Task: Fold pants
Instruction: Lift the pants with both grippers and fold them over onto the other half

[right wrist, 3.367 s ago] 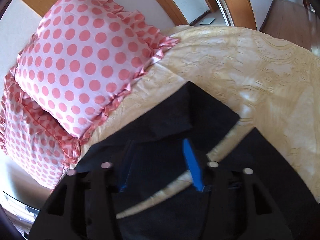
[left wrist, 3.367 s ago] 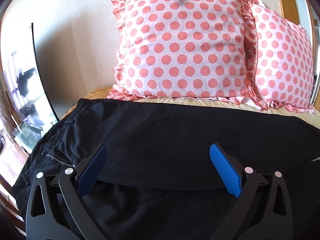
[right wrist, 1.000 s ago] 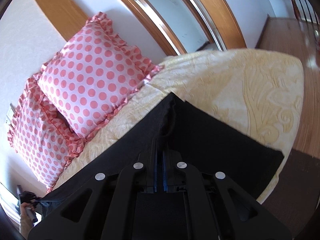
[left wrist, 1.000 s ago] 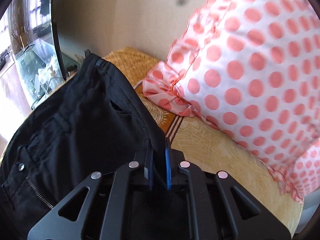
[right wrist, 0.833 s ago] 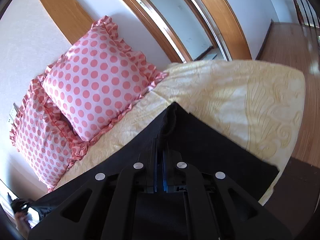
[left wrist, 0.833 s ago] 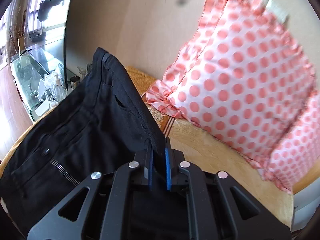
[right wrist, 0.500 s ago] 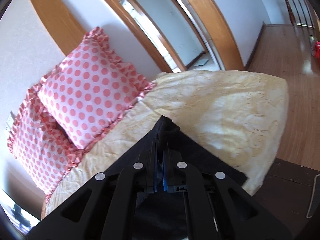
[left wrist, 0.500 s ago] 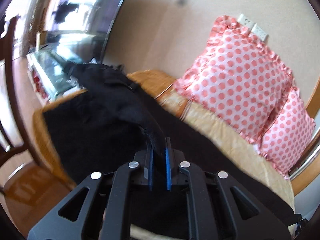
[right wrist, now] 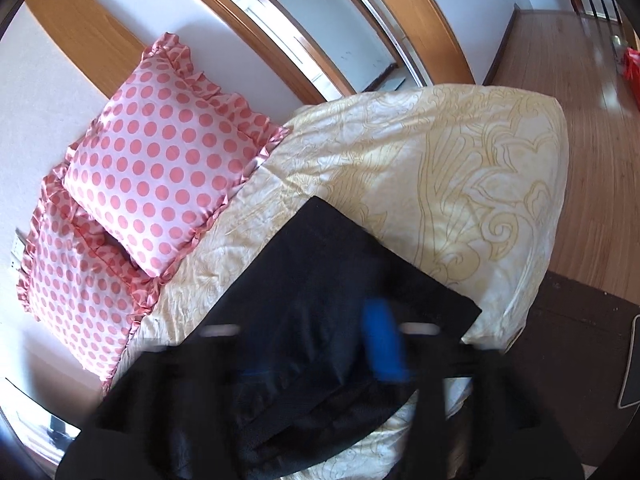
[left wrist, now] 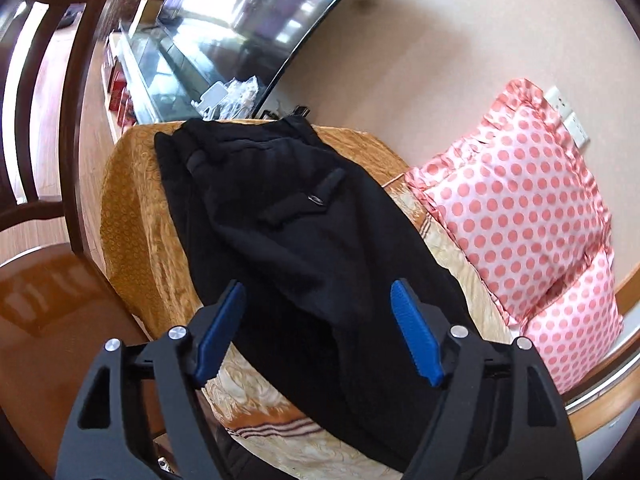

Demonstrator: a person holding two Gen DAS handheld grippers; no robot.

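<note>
Two black grippers with blue finger pads hang over a pair of black trousers (left wrist: 304,248) stretched along a gold-patterned bedspread (right wrist: 460,184). The left gripper (left wrist: 316,332) stands wide apart, holding nothing, above the waist end with its buttoned back pocket. The right gripper (right wrist: 320,344) is motion-blurred, its jaws apart over the leg hems. Pink polka-dot frilled pillows (left wrist: 520,208) lean nearby. No legible writing shows.

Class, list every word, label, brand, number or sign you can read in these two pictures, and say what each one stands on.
There is no text to read.
Black pants: the pocket button bears no readable mark.
Red boxes by the glass cabinet: any print is too small and blurred.
Pink pillows and yellow bedspread: patterns only, no writing.
</note>
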